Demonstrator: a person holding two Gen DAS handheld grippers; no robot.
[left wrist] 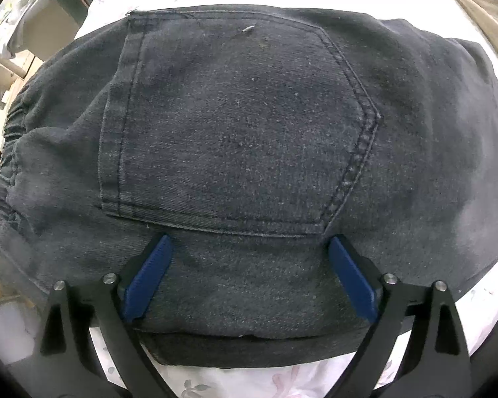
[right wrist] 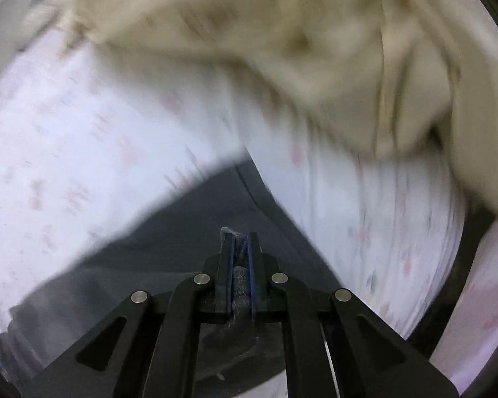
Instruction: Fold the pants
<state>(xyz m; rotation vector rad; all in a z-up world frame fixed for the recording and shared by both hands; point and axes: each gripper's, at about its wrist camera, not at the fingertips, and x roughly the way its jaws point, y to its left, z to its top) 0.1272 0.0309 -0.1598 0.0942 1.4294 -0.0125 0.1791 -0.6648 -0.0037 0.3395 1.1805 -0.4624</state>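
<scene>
Two grippers on the dark pants (left wrist: 242, 139) spread across the floral bedsheet (left wrist: 215, 381): left gripper (left wrist: 250, 252) released, blue fingers (left wrist: 149, 275) spread just below the back pocket (left wrist: 235, 122) near the folded hem, right gripper (right wrist: 238, 235) clenched on a bunched edge, cream blanket (right wrist: 282, 39) beyond.
</scene>
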